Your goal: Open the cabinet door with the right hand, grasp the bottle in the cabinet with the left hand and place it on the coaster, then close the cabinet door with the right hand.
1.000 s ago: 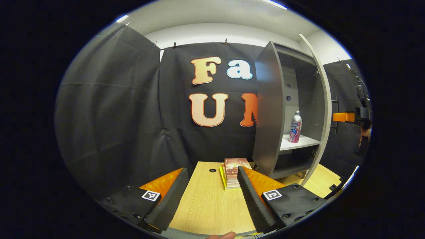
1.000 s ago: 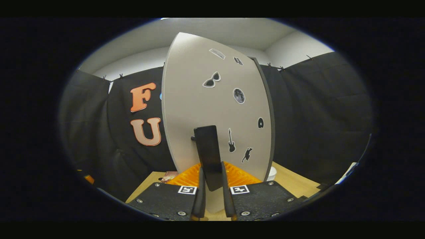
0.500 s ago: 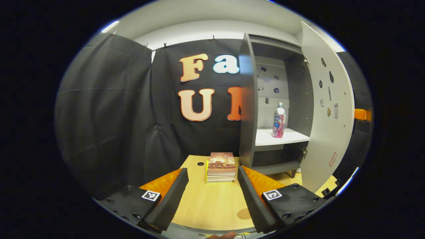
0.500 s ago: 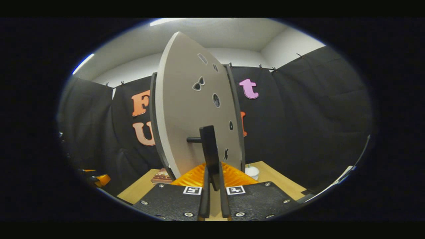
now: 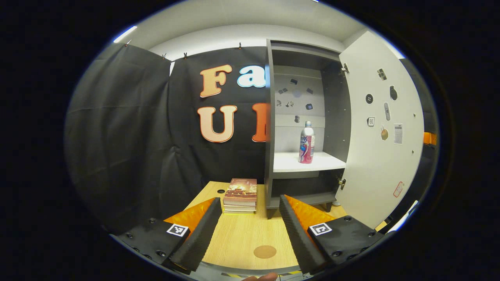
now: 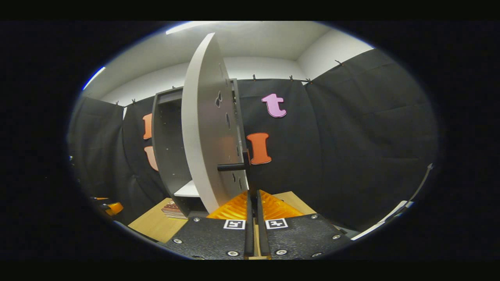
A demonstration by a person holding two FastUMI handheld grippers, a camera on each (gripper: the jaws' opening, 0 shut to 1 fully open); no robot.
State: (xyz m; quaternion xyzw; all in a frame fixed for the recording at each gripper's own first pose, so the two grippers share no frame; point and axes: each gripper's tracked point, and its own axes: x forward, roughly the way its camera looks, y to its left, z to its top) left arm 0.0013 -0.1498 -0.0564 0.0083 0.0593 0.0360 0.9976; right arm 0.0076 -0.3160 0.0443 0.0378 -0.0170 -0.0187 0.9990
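The grey cabinet [image 5: 269, 117] stands wide open on the table. A pink and silver bottle [image 5: 306, 142] stands upright on its white shelf [image 5: 289, 162]. The pale door [image 5: 383, 128] is swung out to the right. A round brown coaster [image 5: 265, 251] lies on the table between my left gripper's fingers, near the front edge. My left gripper [image 5: 248, 230] is open and holds nothing, well short of the cabinet. In the right gripper view the door [image 6: 199, 128] shows nearly edge-on, and my right gripper [image 6: 253, 194] is shut on its black handle [image 6: 246, 166].
A small stack of books [image 5: 240, 190] lies on the wooden table [image 5: 242, 238] just left of the cabinet's foot. Black cloth walls close in the booth behind and to both sides. The open door takes up the room to the right of the cabinet.
The door has swung much further open, pulled by my right gripper on its handle. The left gripper view has turned toward the cabinet, so the bottle sits nearer its centre and the coaster has come into sight.
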